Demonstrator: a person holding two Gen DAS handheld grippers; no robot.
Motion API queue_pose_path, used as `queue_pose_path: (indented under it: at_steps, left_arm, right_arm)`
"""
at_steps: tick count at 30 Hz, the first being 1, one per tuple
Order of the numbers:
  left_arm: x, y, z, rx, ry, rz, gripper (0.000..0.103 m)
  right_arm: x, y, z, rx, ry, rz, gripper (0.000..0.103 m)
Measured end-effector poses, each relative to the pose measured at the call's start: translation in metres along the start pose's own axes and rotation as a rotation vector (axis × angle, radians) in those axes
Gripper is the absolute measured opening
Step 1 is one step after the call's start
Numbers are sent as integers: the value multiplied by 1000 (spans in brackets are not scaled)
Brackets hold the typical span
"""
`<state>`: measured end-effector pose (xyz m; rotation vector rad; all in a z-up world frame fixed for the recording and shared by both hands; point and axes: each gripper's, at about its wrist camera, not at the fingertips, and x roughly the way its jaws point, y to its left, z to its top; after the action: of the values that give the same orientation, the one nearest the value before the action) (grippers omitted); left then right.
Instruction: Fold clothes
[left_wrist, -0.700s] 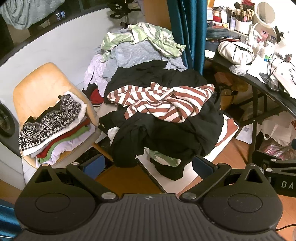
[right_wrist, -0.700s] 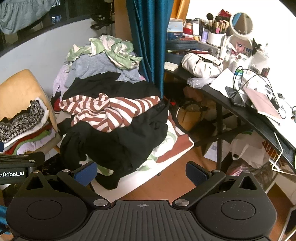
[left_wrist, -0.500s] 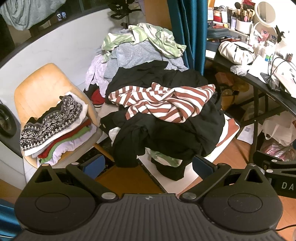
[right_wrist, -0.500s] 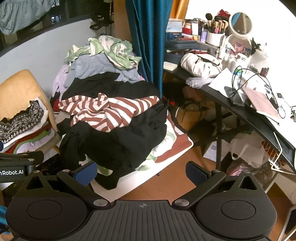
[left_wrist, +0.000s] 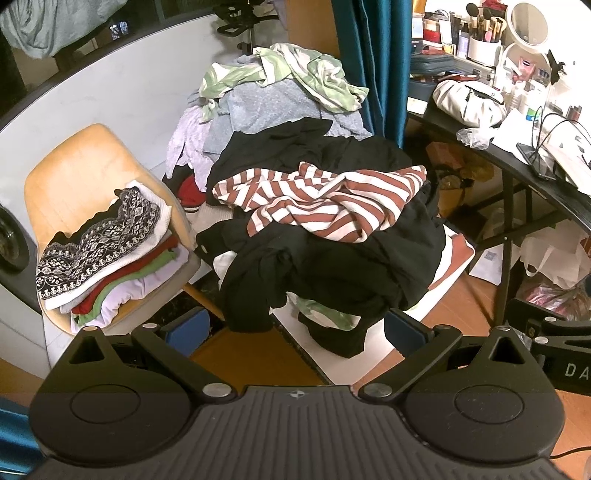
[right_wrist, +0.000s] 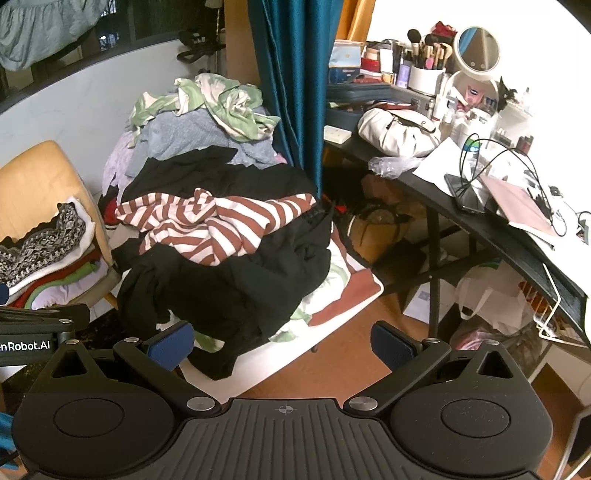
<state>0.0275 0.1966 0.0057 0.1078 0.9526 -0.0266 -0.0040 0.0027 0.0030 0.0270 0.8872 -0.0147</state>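
Atop pile: striped shirt (left_wrist: 325, 203) lying crosswise, left-right; left claw (left_wrist: 295, 330), right claw (right_wrist: 282, 345) wide apart, empty.

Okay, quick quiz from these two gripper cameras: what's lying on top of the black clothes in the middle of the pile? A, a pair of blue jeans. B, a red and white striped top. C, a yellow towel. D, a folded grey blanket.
B: the red and white striped top lies crumpled across the black clothes in the middle of the pile, seen in both wrist views; no jeans, yellow towel or folded grey blanket lies there.
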Motion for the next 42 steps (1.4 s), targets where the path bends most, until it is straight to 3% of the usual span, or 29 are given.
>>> queue_pose_path:
  at_steps: [19, 42]
  left_arm:
    - [-7, 8, -3, -11, -14, 6, 103]
    - [-15, -7, -1, 16, -37, 9, 103]
  right_arm:
    - [-9, 9, 0, -11, -19, -4, 102]
    - [-16, -6, -2, 19, -32, -13, 102]
